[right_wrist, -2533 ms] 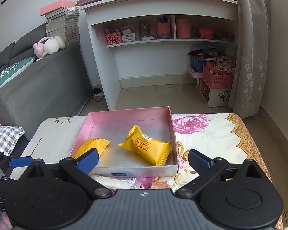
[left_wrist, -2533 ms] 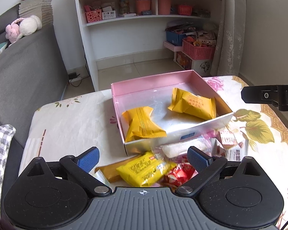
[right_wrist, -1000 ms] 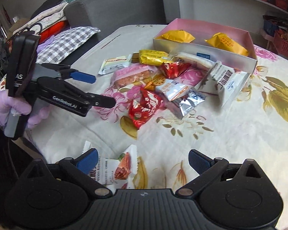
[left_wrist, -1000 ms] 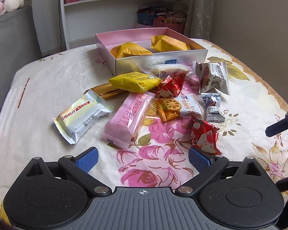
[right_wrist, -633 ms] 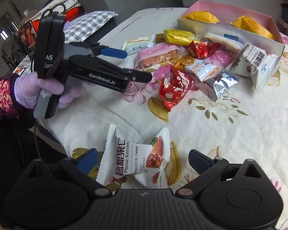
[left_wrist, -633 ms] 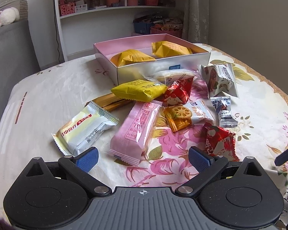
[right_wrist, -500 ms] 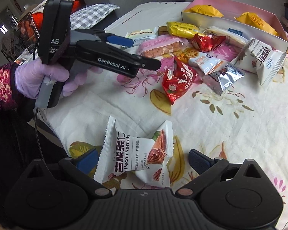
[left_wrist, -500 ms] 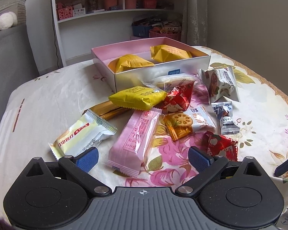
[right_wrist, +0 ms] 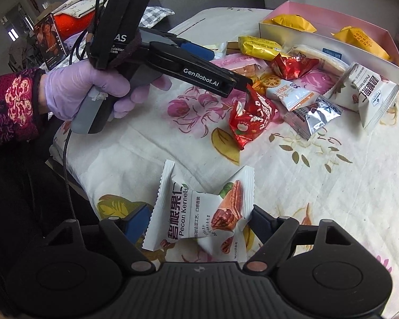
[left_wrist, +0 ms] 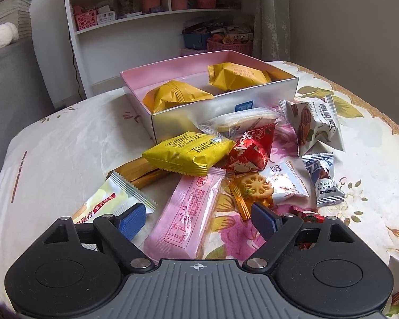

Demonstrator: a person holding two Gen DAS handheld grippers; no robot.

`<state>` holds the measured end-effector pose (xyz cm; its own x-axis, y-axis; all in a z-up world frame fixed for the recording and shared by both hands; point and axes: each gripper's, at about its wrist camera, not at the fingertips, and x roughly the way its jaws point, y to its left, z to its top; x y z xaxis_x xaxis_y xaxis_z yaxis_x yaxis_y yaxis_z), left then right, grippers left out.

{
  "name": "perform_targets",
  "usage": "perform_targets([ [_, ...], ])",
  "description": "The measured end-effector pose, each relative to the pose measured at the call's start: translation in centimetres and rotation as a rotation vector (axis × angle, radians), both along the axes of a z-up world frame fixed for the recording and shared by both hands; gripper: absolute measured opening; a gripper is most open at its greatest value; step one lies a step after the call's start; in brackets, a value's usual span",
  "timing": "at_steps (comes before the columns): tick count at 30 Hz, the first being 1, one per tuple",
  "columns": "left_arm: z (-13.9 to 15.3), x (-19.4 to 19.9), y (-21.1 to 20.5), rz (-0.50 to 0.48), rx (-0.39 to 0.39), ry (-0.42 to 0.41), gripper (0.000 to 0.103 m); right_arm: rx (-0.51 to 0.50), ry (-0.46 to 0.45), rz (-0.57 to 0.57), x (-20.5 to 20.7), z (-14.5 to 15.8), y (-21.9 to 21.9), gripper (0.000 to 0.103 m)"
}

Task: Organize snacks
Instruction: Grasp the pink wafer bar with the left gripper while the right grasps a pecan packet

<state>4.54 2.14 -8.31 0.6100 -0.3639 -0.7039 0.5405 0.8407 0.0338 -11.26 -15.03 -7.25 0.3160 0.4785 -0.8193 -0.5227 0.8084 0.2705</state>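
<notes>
On my left gripper point(left_wrist: 196, 219) the jaws are closing, partly open, with the near end of the pink wafer pack point(left_wrist: 190, 212) lying between them on the bench point(left_wrist: 66, 143); the pads do not yet press on it as far as I can see. Just outside the left jaw sits the cream biscuit pack point(left_wrist: 106, 206), its corner right at the blue pad, and just outside the right jaw a red candy pack point(right_wrist: 252, 117) is nearly touching the outer finger in the right wrist view. My worry here is that the closing jaws snag one of those neighbours, or catch only the crimped end of the pink pack so it slips or droops when raised. Ahead of the jaws lie the yellow pack point(left_wrist: 188, 151) and, beyond it, the pink box point(left_wrist: 199, 111) with two orange packs already inside. On my right gripper point(right_wrist: 199, 222) the jaws are also closing, with the pecan kernels pack point(right_wrist: 202, 212) between them, its edges at or close to both pads; I cannot say they bite yet. That pack is puffy and sits near the bench edge just before the jaws, so a squeeze on the air pocket could squirt it out and off the bench.
</notes>
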Motion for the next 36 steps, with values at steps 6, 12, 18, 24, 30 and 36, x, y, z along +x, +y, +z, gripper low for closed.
perform_targets([
  [6,-0.2,0.1,-0.3,0.005,0.034,0.023,0.055,-0.001,0.0,-0.01,0.1,0.4,-0.3,0.061],
  [12,0.2,0.1,-0.1,0.023,0.037,0.058,0.032,-0.005,-0.01,-0.036,0.7,0.5,-0.9,0.057],
  [18,0.8,0.0,0.7,0.061,0.007,0.108,0.03,-0.005,-0.017,-0.112,2.2,0.8,-2.1,0.046],
  [24,1.6,-0.4,1.7,0.081,-0.036,0.164,0.03,-0.001,-0.026,-0.153,3.2,1.3,-2.7,0.044],
  [30,2.9,-0.9,2.3,0.085,-0.087,0.195,0.029,0.012,-0.036,-0.195,4.2,1.8,-3.3,0.039],
  [36,4.3,-1.5,2.7,0.081,-0.136,0.198,0.029,0.036,-0.037,-0.221,4.6,2.2,-3.6,0.032],
])
